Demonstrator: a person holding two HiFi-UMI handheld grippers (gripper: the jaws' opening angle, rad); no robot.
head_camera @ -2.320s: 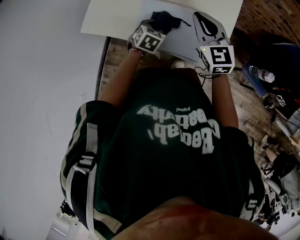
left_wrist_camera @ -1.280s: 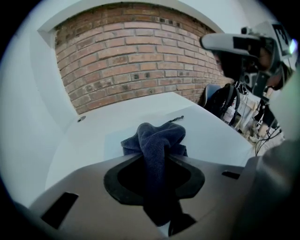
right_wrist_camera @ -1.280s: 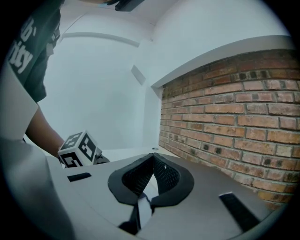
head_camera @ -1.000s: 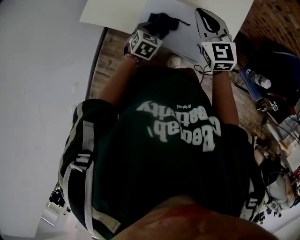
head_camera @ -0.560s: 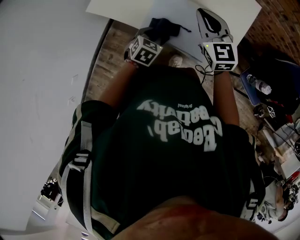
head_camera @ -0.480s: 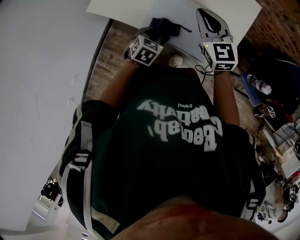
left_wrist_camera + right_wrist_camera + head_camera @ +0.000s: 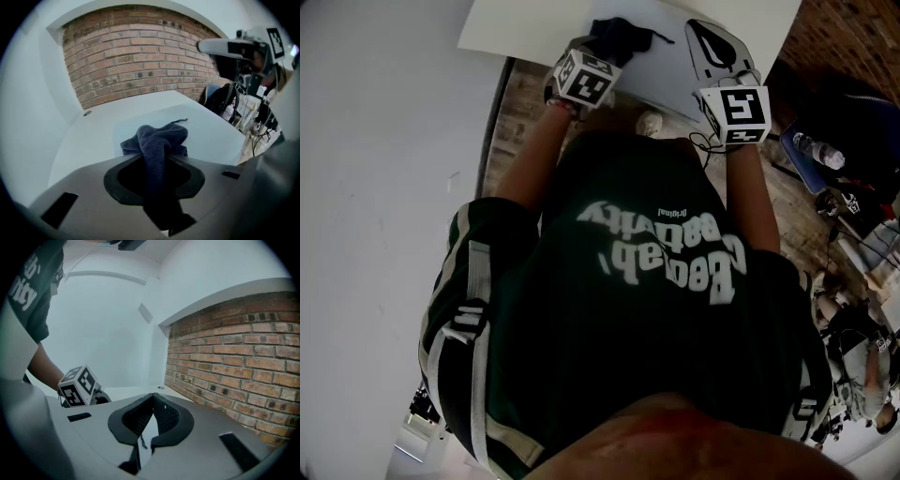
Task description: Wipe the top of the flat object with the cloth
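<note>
A dark blue cloth [image 7: 619, 36] lies bunched on a pale flat sheet [image 7: 670, 66] that rests on the white table [image 7: 525, 28]. My left gripper [image 7: 602, 52] is shut on the cloth's near end. In the left gripper view the cloth [image 7: 159, 138] runs out from between the jaws onto the sheet [image 7: 211, 129]. My right gripper [image 7: 705, 33] hovers over the sheet's right part. Its jaws meet at the tips with nothing between them [image 7: 152, 397]. The left gripper's marker cube [image 7: 77, 385] shows at the left of the right gripper view.
A brick wall [image 7: 140, 61] stands behind the table. To the right on the brick floor are a blue bottle [image 7: 811, 145] and dark bags [image 7: 853, 103]. A white wall [image 7: 384, 187] runs along the left. A shoe [image 7: 649, 122] shows under the table edge.
The left gripper, with the cloth, drew back toward the person and has now pushed forward again over the sheet. The right gripper has hardly moved.
</note>
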